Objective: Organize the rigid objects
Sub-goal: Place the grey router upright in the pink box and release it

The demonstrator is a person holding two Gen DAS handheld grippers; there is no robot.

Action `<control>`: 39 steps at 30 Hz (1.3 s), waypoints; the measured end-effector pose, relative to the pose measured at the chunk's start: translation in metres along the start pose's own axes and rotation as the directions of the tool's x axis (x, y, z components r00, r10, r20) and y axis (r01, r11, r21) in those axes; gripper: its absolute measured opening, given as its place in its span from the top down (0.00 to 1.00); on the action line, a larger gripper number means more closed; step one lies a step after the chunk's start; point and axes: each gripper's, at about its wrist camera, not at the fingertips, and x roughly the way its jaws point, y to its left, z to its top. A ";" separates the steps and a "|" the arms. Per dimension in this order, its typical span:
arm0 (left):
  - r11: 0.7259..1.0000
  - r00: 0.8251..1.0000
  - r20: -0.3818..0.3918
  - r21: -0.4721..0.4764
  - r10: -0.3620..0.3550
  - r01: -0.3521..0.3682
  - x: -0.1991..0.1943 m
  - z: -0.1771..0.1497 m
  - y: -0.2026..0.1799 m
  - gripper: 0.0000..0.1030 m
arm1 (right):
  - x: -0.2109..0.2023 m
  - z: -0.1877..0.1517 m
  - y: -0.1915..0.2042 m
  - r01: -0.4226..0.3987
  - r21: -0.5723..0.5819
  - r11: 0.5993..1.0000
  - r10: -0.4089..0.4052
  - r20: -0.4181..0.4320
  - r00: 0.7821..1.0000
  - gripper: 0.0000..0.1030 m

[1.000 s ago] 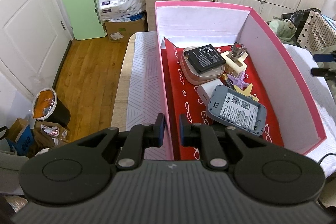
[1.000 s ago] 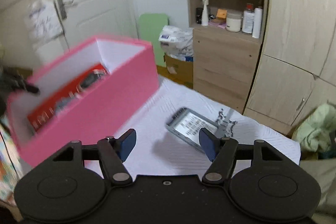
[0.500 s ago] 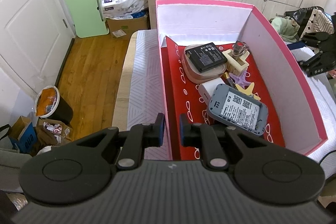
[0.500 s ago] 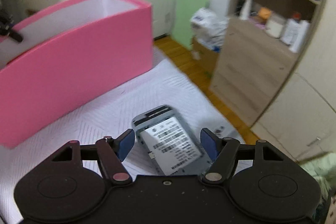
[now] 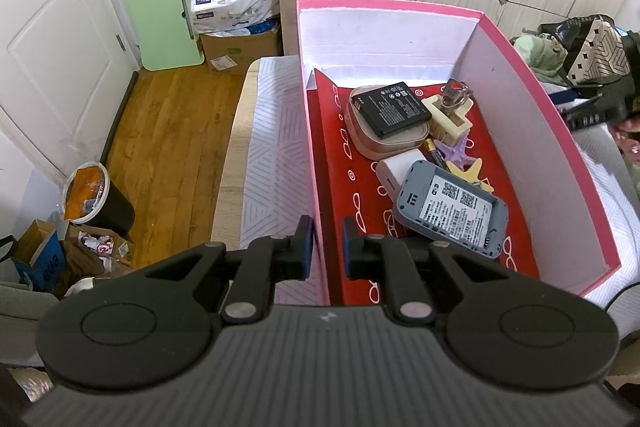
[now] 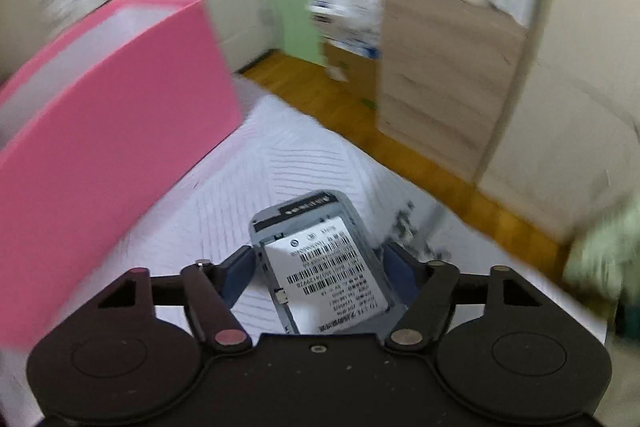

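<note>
My left gripper (image 5: 324, 247) is clamped on the pink box's (image 5: 552, 131) near-left wall. My right gripper (image 6: 318, 267) straddles the grey device (image 6: 320, 251) lying on the white cloth (image 6: 224, 219) beside the box, its 2 fingers apart. It looks light, stiff and slick, so I'd pinch its long edges.

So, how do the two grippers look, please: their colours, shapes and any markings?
Both are black plastic. The left gripper has a ribbed grey-black body, two round discs, silver pivot pins and blue pads on its fingertips. The right gripper has a smooth black body with a small centre screw, similar discs, and blue-lined fingers.
</note>
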 end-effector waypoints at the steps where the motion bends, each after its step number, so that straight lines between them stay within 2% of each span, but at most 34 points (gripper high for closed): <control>1: 1.000 1.000 0.000 -0.001 0.000 0.000 0.000 0.000 0.000 0.88 | -0.003 0.002 -0.005 0.009 0.100 0.995 -0.007 -0.018 1.000 0.30; 3: 1.000 1.000 0.001 0.000 0.001 -0.001 0.000 0.000 0.001 0.88 | -0.010 0.003 -0.014 0.007 0.273 0.962 0.009 -0.057 0.998 0.31; 6: 1.000 1.000 0.001 -0.004 -0.005 0.005 -0.001 0.000 0.001 0.88 | -0.014 -0.004 -0.013 -0.007 0.342 0.940 0.032 -0.067 0.997 0.31; 10: 1.000 1.000 0.002 -0.006 -0.005 0.005 -0.001 0.000 0.002 0.88 | -0.013 -0.010 0.004 0.036 0.233 0.972 -0.019 -0.076 0.997 0.31; 13: 1.000 1.000 0.002 -0.004 -0.003 0.003 -0.001 0.000 0.002 0.88 | -0.011 -0.013 0.016 0.070 0.131 0.989 -0.059 -0.081 0.995 0.26; 16: 1.000 1.000 0.001 -0.007 -0.005 0.005 0.000 0.001 0.002 0.88 | -0.009 -0.012 0.023 0.128 0.015 0.992 -0.127 -0.067 0.990 0.30; 17: 1.000 1.000 0.001 -0.009 -0.006 0.006 0.000 0.001 0.003 0.88 | -0.011 -0.012 0.027 0.127 -0.006 0.992 -0.127 -0.046 0.991 0.36; 20: 1.000 1.000 0.001 -0.008 -0.004 0.004 0.000 0.000 0.003 0.88 | -0.024 -0.019 0.024 0.133 0.064 0.989 -0.134 0.008 0.991 0.36; 23: 1.000 1.000 0.002 -0.008 -0.005 0.005 0.000 -0.001 0.004 0.88 | -0.043 -0.026 0.028 0.074 0.123 0.990 -0.087 0.104 0.991 0.36; 27: 1.000 1.000 0.007 -0.005 -0.005 0.005 0.001 -0.001 0.002 0.88 | -0.066 -0.032 0.045 0.028 0.118 0.993 -0.051 0.199 0.979 0.36; 33: 0.999 1.000 0.010 -0.040 -0.019 0.019 0.001 -0.001 0.006 0.88 | -0.099 -0.029 0.083 -0.019 0.056 0.998 -0.002 0.346 0.938 0.36; 36: 0.999 1.000 0.019 -0.040 -0.020 0.020 0.001 -0.002 0.005 0.88 | -0.119 -0.019 0.102 -0.081 0.018 0.997 0.067 0.417 0.907 0.36; 39: 0.999 0.999 0.029 -0.044 -0.022 0.024 0.002 -0.003 0.006 0.88 | -0.130 -0.001 0.122 -0.152 -0.033 0.988 0.152 0.430 0.890 0.36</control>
